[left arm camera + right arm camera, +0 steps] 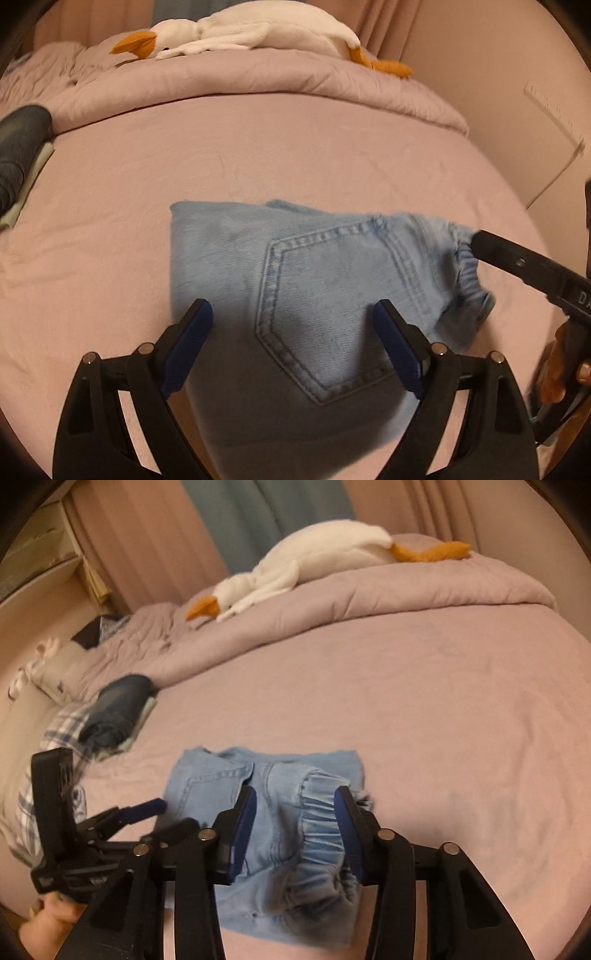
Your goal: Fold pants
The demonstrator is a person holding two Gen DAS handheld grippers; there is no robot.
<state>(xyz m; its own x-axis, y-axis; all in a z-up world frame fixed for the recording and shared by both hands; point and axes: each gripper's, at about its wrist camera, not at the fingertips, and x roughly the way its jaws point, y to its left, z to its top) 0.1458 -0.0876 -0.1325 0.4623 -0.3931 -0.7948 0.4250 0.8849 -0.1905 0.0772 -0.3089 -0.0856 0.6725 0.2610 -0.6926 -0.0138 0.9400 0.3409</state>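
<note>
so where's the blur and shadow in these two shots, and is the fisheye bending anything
Left wrist view: the right gripper and hand smear at the right edge, and shadow darkens the near jeans. Right wrist view: the plaid cloth is streaked. Both views bow the bed and vignette the corners.

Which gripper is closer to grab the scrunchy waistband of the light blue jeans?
Probably the right gripper. Its fingers straddle the gathered elastic waistband of the folded light blue denim pants. The left gripper hangs wide open over the back pocket instead.
</note>
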